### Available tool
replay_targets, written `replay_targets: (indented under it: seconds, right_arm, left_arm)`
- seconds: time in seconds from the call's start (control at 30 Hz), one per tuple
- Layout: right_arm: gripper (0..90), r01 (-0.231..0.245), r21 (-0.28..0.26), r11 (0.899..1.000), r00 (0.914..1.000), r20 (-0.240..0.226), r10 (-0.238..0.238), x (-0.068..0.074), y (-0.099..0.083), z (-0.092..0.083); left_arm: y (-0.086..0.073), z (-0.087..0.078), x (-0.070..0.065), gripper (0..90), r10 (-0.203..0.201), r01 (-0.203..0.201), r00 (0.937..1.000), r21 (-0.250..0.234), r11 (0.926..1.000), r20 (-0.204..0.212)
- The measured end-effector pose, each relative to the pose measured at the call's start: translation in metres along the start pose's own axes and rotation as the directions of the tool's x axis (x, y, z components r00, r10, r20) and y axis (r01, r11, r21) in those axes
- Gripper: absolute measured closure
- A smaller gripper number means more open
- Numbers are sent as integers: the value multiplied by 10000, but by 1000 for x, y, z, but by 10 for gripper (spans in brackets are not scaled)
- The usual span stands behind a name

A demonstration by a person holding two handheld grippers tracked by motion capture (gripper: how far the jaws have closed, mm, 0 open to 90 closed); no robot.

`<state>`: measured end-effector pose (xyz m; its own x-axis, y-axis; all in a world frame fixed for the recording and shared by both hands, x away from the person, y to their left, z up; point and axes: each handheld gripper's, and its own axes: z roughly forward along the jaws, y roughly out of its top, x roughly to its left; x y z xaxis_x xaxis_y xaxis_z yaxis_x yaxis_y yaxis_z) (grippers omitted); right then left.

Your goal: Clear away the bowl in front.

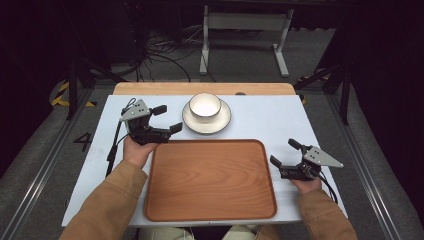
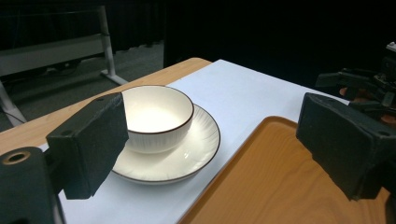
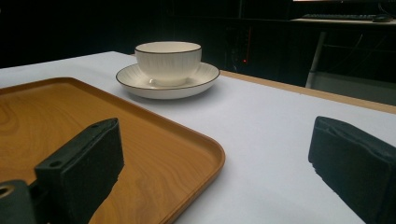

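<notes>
Trouble is likeliest at the bowl [image 1: 205, 104], which sits loose on the saucer [image 1: 222, 121] at the counter's [image 1: 280, 116] twelve o'clock edge, just beyond the wooden tray [image 1: 210, 180]. Your left tongs [image 1: 167, 120] hang at about nine o'clock from the saucer, near it but not touching, jaws apart and holding nothing. If you clamp only the saucer's thin rim, the bowl could slide or tip off as you lift. Pinch the bowl's wall alone and the smooth glaze may slip between the pads. Come in too low and you would shove the pair toward the far edge. Your right tongs [image 1: 282, 156] rest at the tray's three o'clock side, jaws apart too and holding nothing.

Count: one bowl, one saucer, one tray, two tongs. Whether the bowl holds anything is hard to say under the glare; it looks empty.
</notes>
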<state>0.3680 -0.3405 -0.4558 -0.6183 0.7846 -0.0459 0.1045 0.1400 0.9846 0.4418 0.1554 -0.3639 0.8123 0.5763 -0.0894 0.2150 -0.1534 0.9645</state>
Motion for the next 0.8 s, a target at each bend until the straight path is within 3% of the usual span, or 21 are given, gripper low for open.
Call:
replay_targets:
  seconds: [0.37, 0.53, 0.8]
  right_arm:
    - [37, 42, 5, 10000, 10000, 54, -42, 1, 0, 0]
    - [37, 43, 2, 10000, 10000, 69, -43, 1, 0, 0]
    - [37, -4, -12, 10000, 10000, 96, 4, 1, 0, 0]
  left_arm:
    - [14, 25, 2, 94, 56, -60, 9997, 195, 9998, 217]
    - [22, 39, 1, 81, 68, -67, 9986, -21, 10000, 530]
    - [30, 53, 7, 59, 55, -66, 9985, 216, 9997, 543]
